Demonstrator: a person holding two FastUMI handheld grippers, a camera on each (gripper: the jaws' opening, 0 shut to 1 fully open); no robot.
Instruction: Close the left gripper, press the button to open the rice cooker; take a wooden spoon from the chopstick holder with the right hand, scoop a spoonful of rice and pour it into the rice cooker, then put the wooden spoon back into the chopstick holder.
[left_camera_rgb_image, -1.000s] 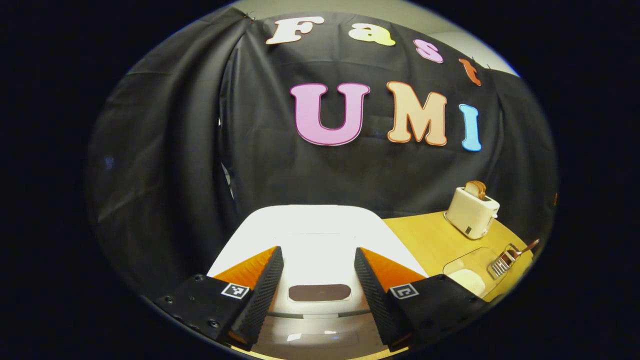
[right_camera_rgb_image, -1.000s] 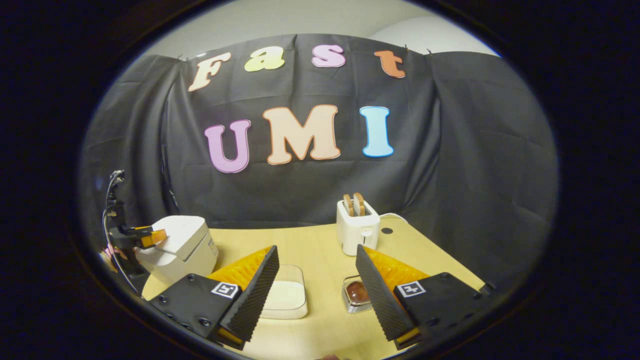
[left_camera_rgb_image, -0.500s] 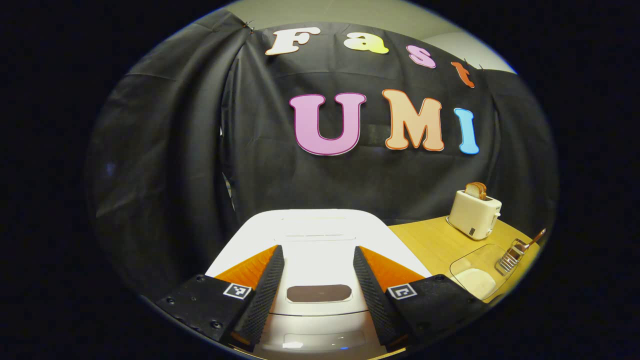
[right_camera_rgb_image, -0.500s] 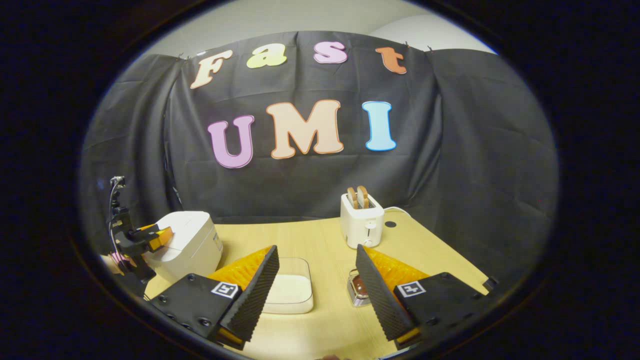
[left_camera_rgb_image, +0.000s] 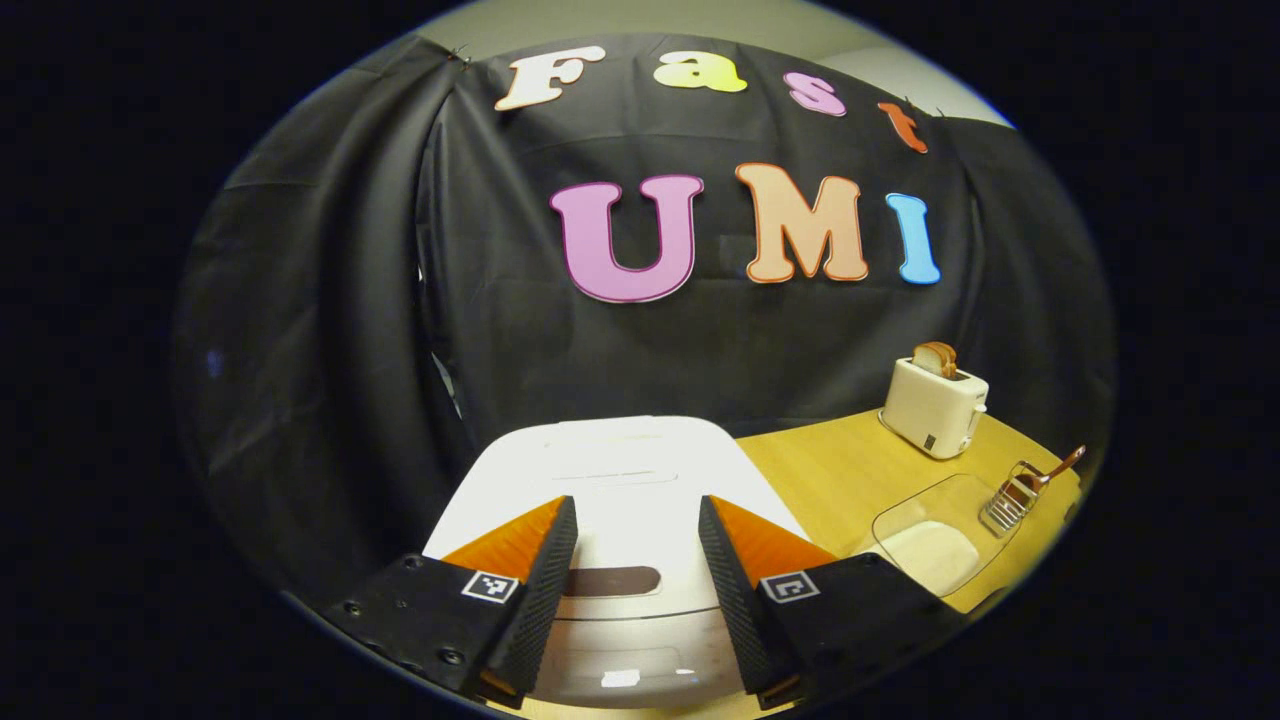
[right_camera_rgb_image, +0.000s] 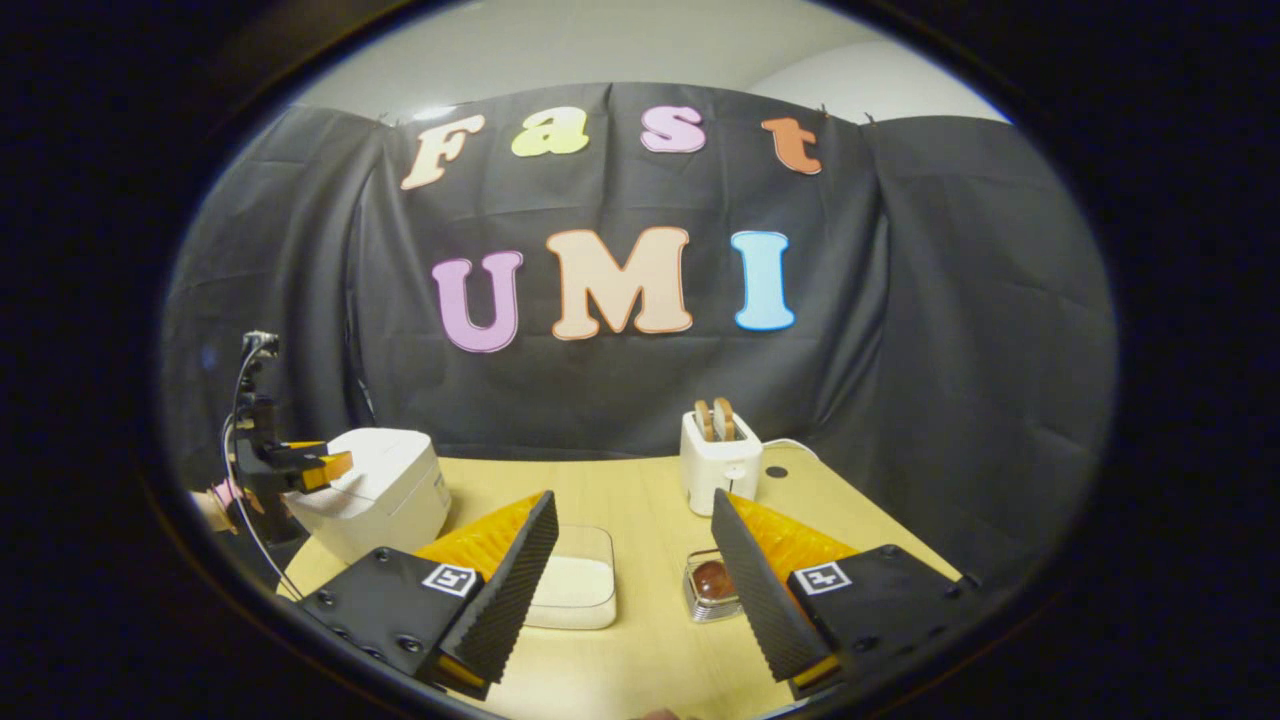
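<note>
My left gripper (left_camera_rgb_image: 635, 590) hangs over the closed white rice cooker (left_camera_rgb_image: 620, 480), fingers spread, grasping nothing; the cooker stands at the worktop's (right_camera_rgb_image: 640, 490) left edge. My right gripper (right_camera_rgb_image: 632, 590), likewise agape and empty, hovers above the worktop's near edge. The wooden spoon (left_camera_rgb_image: 1055, 470) stands in the chopstick holder (left_camera_rgb_image: 1005, 502), beside the clear rice container (right_camera_rgb_image: 575, 585).

Pale yellow wooden bench (right_camera_rgb_image: 640, 490) spans lower frame, right gripper view. On it: white boxy rice cooker (right_camera_rgb_image: 385, 490) lower left; clear lidded rice container (right_camera_rgb_image: 575, 585) lower centre; wire chopstick holder (right_camera_rgb_image: 705, 590) just right; white toaster (right_camera_rgb_image: 718, 470) behind.
</note>
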